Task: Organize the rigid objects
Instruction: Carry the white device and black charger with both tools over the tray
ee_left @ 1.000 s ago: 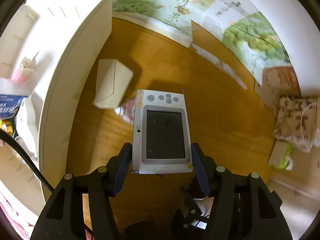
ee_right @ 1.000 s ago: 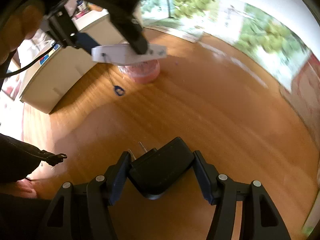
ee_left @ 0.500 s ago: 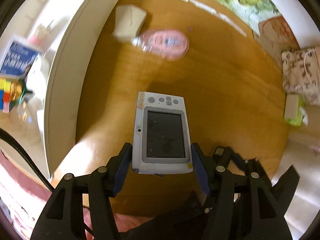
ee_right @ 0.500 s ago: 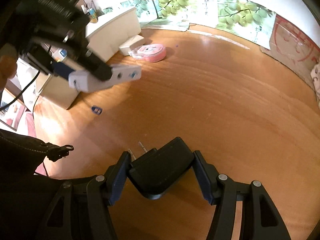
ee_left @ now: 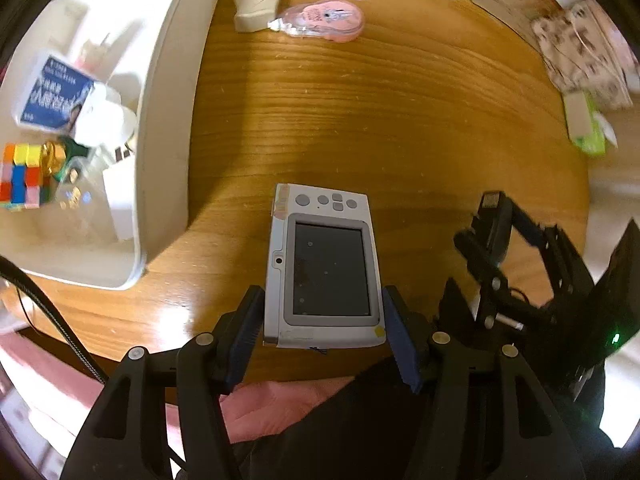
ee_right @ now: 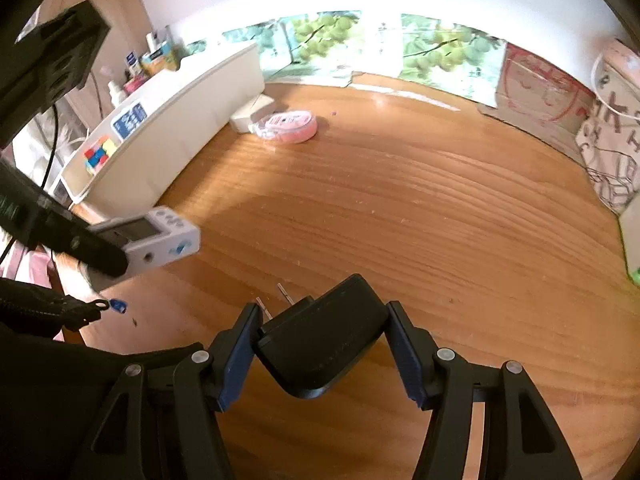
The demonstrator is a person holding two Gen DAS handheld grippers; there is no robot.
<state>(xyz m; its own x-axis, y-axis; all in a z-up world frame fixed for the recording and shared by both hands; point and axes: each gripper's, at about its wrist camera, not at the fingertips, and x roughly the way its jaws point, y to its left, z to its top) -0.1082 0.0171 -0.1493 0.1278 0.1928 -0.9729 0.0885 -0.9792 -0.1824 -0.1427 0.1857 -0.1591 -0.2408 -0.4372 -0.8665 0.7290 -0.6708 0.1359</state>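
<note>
My left gripper (ee_left: pixel 324 320) is shut on a grey handheld device (ee_left: pixel 324 264) with a dark screen and round buttons, held above the wooden table near the front edge. The same grey device (ee_right: pixel 156 240) shows at the left of the right wrist view. My right gripper (ee_right: pixel 322 340) is shut on a black plug adapter (ee_right: pixel 320 344) whose two metal prongs point up and left; that adapter (ee_left: pixel 494 220) appears to the device's right in the left wrist view. A long white bin (ee_left: pixel 160 120) stands left of the device, holding a colour cube (ee_left: pixel 24 176) and a blue-labelled box (ee_left: pixel 56 96).
A pink tape roll (ee_right: pixel 290 126) and a white box (ee_right: pixel 250 114) lie by the bin's far end. Printed grape paper (ee_right: pixel 436 52) and cardboard (ee_right: pixel 540 92) line the table's back edge; a patterned cloth bag (ee_left: pixel 580 52) sits far right. A dark sleeve (ee_right: pixel 40 312) is at lower left.
My left gripper has carried the grey device back along the bin toward the table's front edge, rolling as it went. The right gripper shifted slightly with the adapter still clamped.
</note>
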